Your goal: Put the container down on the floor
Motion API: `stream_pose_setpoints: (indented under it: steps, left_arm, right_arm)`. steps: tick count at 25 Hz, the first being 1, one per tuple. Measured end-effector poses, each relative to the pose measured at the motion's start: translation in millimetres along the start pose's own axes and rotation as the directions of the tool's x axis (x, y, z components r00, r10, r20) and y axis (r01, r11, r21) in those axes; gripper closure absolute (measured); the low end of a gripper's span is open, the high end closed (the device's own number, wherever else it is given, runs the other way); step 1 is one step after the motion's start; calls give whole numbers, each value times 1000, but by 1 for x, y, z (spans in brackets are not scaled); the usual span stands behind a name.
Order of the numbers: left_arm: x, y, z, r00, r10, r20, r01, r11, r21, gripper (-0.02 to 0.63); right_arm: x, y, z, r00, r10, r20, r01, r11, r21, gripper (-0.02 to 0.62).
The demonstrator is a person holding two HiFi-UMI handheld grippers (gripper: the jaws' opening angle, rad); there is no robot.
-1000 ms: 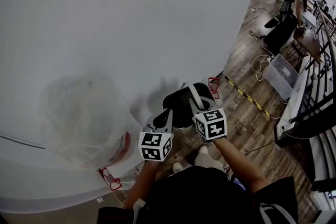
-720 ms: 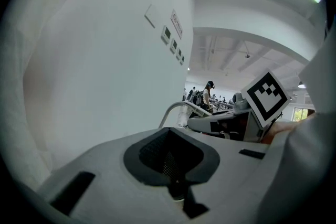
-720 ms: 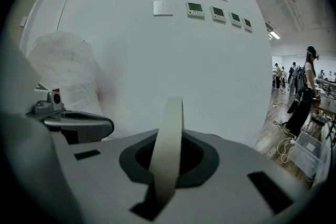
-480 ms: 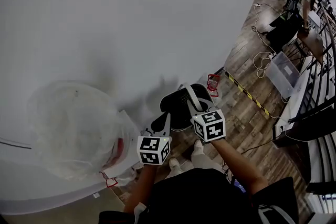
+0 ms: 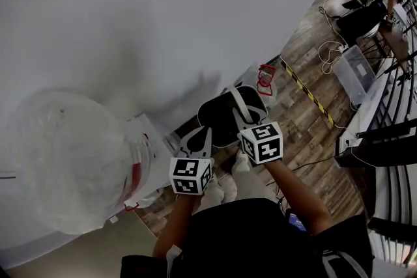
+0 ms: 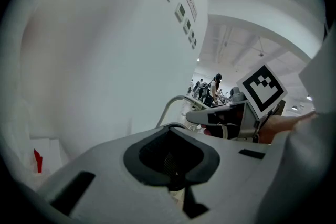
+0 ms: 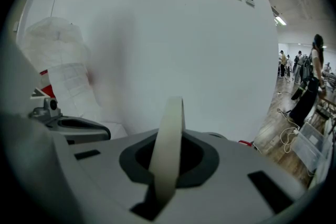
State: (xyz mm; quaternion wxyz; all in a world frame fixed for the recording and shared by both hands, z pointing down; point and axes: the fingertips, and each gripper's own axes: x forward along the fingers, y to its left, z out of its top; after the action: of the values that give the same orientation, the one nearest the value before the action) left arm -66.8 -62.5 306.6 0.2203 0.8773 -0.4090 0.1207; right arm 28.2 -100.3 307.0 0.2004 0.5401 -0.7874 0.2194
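Black container (image 5: 220,120) is hanging over the wood floor (image 5: 306,117), just beside the white wall (image 5: 163,23). Right gripper (image 5: 244,120) is clamping its pale handle (image 7: 168,139), jaws nearly together. Left gripper (image 5: 198,138) is pinching the container's dark rim, jaws closed on it.

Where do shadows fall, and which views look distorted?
Head view: the container casts a soft shadow on the white wall; straight lines bend near the edges. Left gripper view: strong fisheye, black corners, wall overexposed. Right gripper view: the close handle looks soft.
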Motion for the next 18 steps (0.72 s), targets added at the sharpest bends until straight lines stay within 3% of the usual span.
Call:
stream_pose_setpoints:
  steps: [18]
  left_arm:
    - [29,12,-73,992,48,-116,-65,987,-150,589]
  right_arm:
    - [38,-19,-68,990,31,-135,-27,999,30,561]
